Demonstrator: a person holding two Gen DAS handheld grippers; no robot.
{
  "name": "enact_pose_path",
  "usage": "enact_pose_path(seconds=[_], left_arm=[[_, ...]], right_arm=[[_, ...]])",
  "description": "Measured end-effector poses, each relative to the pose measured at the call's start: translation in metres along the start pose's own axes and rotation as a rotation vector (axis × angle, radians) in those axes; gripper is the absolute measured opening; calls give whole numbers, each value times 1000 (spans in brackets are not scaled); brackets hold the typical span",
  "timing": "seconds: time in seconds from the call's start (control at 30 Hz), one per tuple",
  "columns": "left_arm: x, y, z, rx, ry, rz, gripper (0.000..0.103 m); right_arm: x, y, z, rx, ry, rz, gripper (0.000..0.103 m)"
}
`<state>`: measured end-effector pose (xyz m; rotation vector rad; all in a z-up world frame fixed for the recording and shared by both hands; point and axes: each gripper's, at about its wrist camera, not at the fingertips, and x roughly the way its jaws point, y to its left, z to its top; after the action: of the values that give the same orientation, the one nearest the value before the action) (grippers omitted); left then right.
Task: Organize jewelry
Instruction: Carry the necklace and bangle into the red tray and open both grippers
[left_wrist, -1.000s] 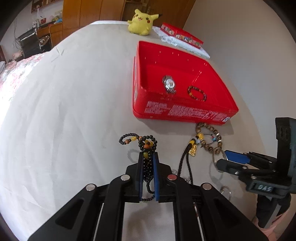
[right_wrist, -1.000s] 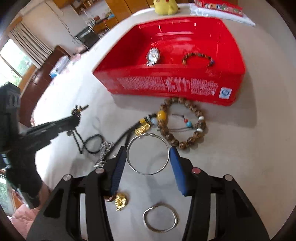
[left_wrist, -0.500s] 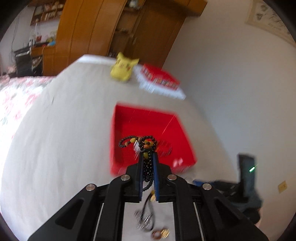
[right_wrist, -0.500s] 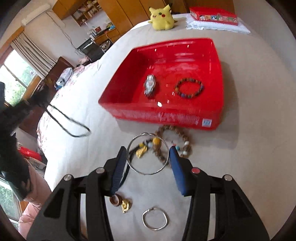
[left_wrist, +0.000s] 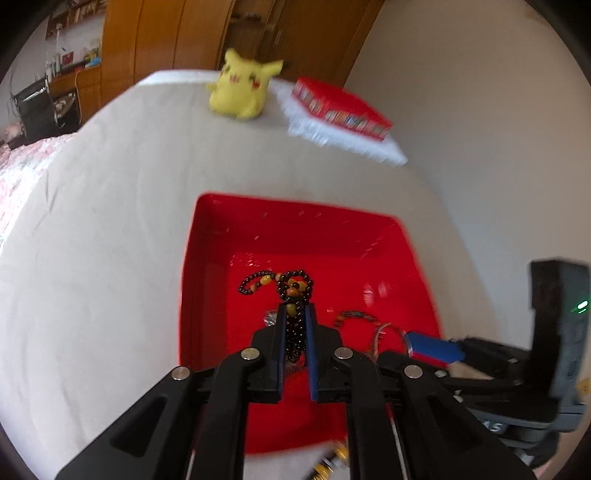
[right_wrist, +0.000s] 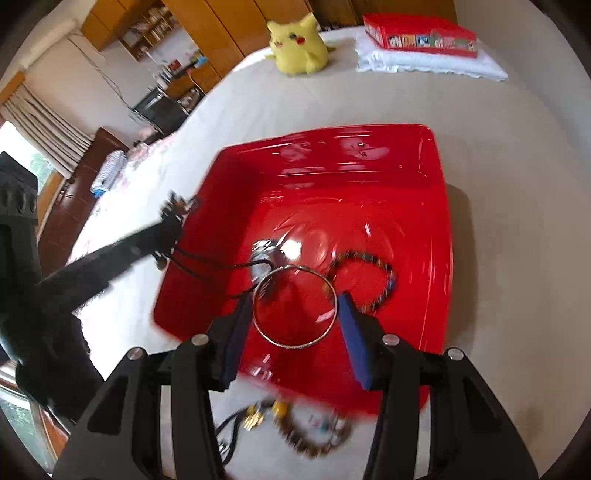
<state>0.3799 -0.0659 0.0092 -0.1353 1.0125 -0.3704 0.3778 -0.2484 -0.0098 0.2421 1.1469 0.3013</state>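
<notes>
My left gripper (left_wrist: 294, 325) is shut on a black bead necklace (left_wrist: 291, 286) with amber beads and holds it over the red tray (left_wrist: 207, 236); its black cord (right_wrist: 218, 263) hangs into the tray. My right gripper (right_wrist: 295, 314) is shut on a thin silver bangle (right_wrist: 275, 338), held flat above the red tray (right_wrist: 441, 206). In the tray lie a silver watch (right_wrist: 264, 249) and a dark bead bracelet (right_wrist: 384, 267). A wooden bead bracelet (right_wrist: 314, 441) and gold charms (right_wrist: 255, 415) lie blurred on the bed in front of the tray.
A yellow plush toy (right_wrist: 295, 46) and a red box (right_wrist: 419, 35) on a white folded cloth (right_wrist: 428, 64) sit at the far end of the bed. Wooden cupboards (left_wrist: 159, 33) and a wall (left_wrist: 480, 92) stand behind.
Both grippers have lifted from the bed and moved forward over the red tray, carrying the necklace and the bangle. The other loose jewelry stayed on the bed.
</notes>
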Motion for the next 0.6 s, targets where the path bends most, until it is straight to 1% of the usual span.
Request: enact_pose_path(seconds=[0.07,0.2,0.27,0.3,0.33,0.37,0.47,0.53,0.6], left_arm=[[24,3,5,-2,30,17,9],[53,6,11,1,74,45,9],[64,8,14,-11,105,46,9],[66,9,14,-17,112,48,13],[68,11,14,-27,117,44,18],[67,12,13,-31,117,30,19],[53,15,9,-29,102,-2,23],[36,14,4,-20,79,-16,23],[11,13,-4,-1,40,-23,24]], right_arm=[[17,-5,11,4,17,-22,46],[40,-9,26,-5,31,-71,46],[46,-8,32,-22,28,-96,48],[47,-6,35,-38,16,-109,51],[45,-4,36,-51,1,-104,60],[43,-3,35,-60,-12,-100,62],[27,1,28,-93,-61,-143,62],[16,-2,23,-89,-81,-140,62],[-7,-4,10,-87,-119,-110,61]])
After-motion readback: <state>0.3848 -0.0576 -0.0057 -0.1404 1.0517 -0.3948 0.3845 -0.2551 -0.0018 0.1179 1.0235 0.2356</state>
